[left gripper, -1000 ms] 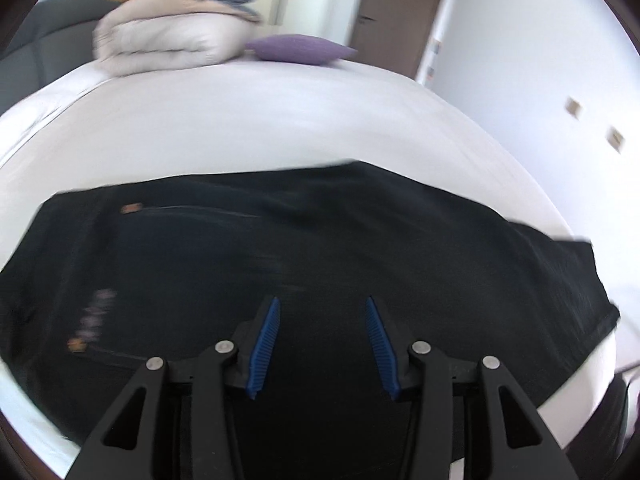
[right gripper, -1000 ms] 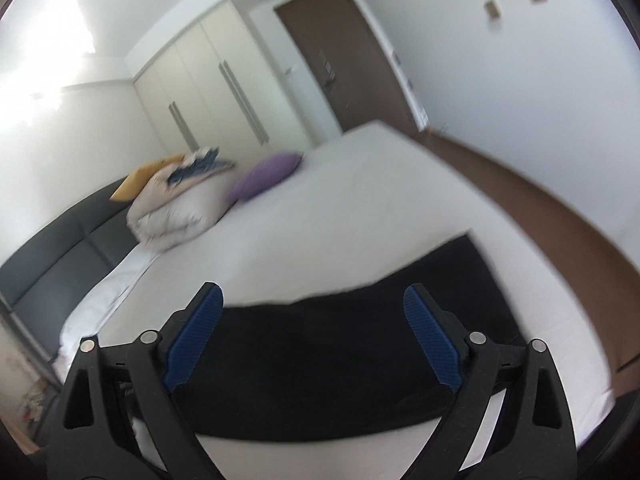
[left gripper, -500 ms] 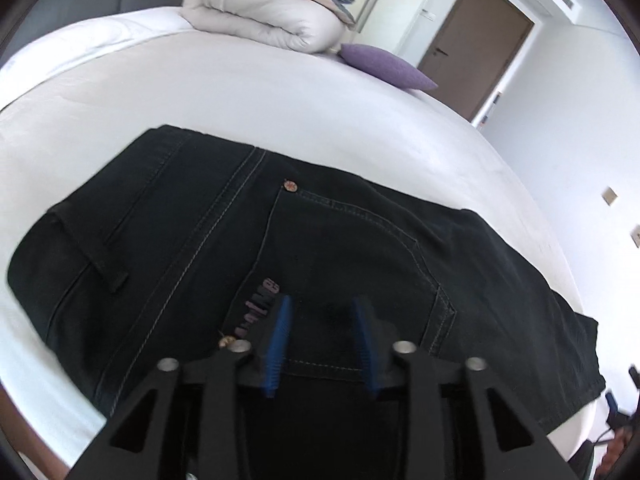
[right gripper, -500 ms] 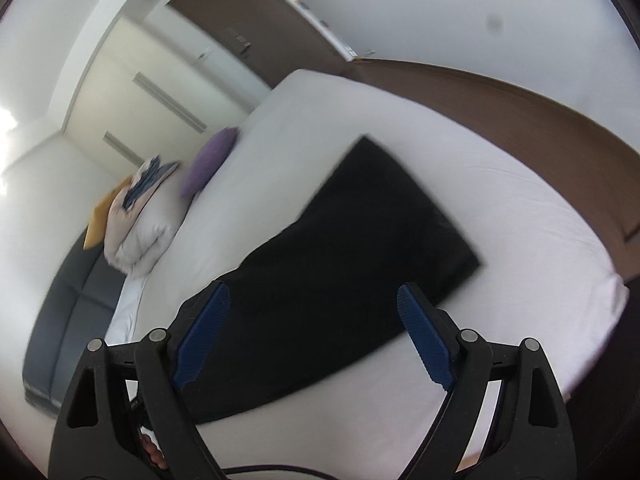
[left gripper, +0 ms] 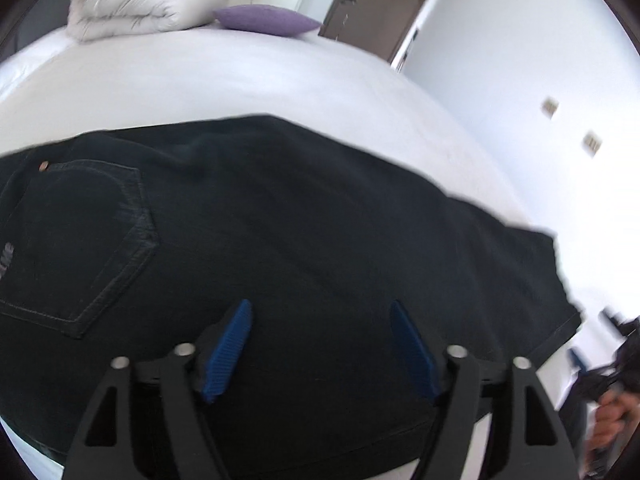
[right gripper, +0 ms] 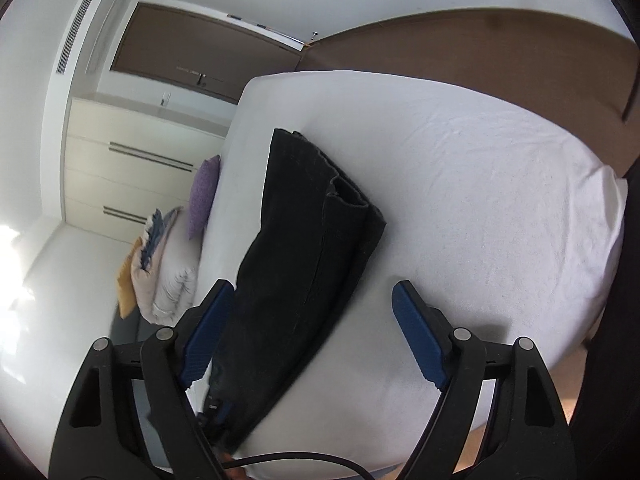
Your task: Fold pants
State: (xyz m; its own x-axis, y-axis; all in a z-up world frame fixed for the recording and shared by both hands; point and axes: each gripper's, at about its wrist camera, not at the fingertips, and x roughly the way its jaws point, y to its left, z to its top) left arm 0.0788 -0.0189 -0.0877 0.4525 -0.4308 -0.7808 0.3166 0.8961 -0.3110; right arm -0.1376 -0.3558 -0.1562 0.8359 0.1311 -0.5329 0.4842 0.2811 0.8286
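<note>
Meanwhile, both grippers [left gripper: 320, 346] [right gripper: 310, 332] gape over dark pants [left gripper: 280, 232] — purple pillow [left gripper: 266, 19] far off.

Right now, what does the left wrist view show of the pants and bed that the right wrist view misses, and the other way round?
Left wrist view only: the back pocket with its copper rivet, and the open left gripper, whose jaws have just been opening, nothing clamped.

Right wrist view only: the stacked leg hems, the wardrobe, the bed's foot corner, and the open right gripper, poised over the pants' near edge.

Both: the dark pants flat on the white bed, the purple pillow, the folded duvet and the brown door.
</note>
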